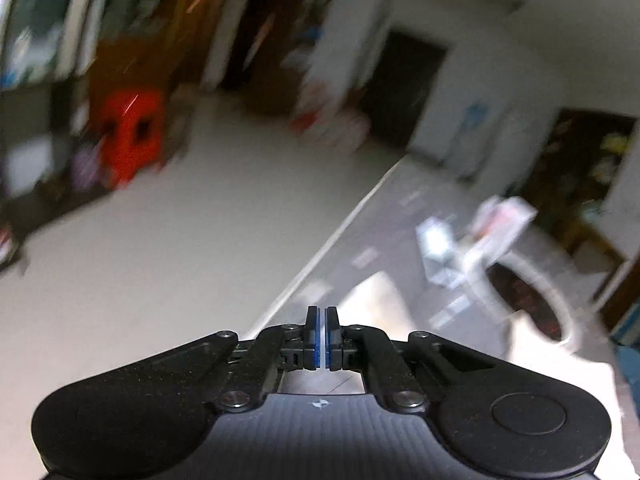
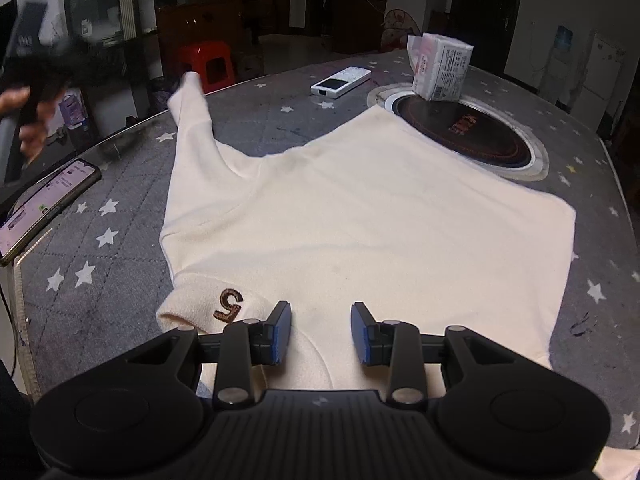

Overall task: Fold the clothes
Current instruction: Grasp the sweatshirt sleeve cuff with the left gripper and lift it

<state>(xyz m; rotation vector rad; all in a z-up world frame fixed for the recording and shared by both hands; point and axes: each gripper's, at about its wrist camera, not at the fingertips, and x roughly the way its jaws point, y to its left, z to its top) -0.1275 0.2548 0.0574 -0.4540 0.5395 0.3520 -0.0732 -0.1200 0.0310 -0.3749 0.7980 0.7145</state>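
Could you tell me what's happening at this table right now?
A person is folding a cream sweater spread flat on the star-patterned table, holding a tool in each hand. The right tool is open, low over the sweater's near edge beside the sleeve with the brown "5". The left tool is shut, empty, and raised off to the left. One sleeve points away across the table. No fold shows yet.

home | hotpot table (image 2: 280,128) | red stool (image 2: 208,65) | cabinets (image 2: 112,4)
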